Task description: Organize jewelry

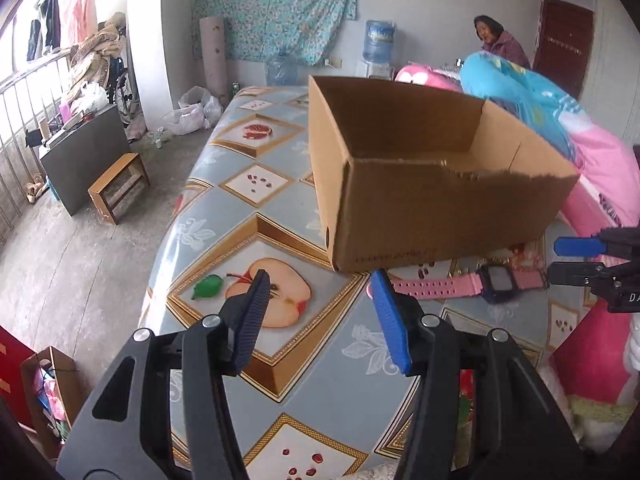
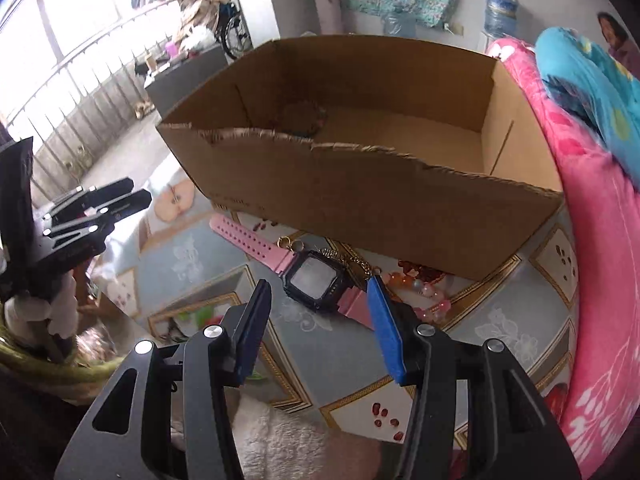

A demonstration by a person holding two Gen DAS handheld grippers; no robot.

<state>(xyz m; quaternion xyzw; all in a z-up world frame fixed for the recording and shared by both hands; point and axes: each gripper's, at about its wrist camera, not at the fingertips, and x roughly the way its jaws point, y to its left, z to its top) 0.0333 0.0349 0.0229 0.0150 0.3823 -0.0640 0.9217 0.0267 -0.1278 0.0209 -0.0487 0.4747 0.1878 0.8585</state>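
A pink-strapped watch (image 2: pixel 316 280) with a black square face lies flat on the patterned tablecloth (image 2: pixel 340 352), just in front of an open cardboard box (image 2: pixel 360 208). Beside the watch are gold rings (image 2: pixel 290 244), a thin gold chain (image 2: pixel 360 260) and a pink and orange bead bracelet (image 2: pixel 432 300). My right gripper (image 2: pixel 319 284) hovers open over the watch, its pads clear of it. Something dark and blurred (image 2: pixel 304 120) lies inside the box. My left gripper (image 1: pixel 320 280) is open and empty above the cloth, left of the watch (image 1: pixel 496 282) and near the box's front corner (image 1: pixel 440 216). The right gripper (image 1: pixel 560 260) enters from the right edge.
Pink and blue bedding (image 2: pixel 592 184) is piled right of the box. The table's left edge (image 1: pixel 172 240) drops to a concrete floor with a wooden stool (image 1: pixel 116 188). A person (image 1: pixel 500 40) sits at the back. A white fluffy cloth (image 2: pixel 288 436) lies at the near edge.
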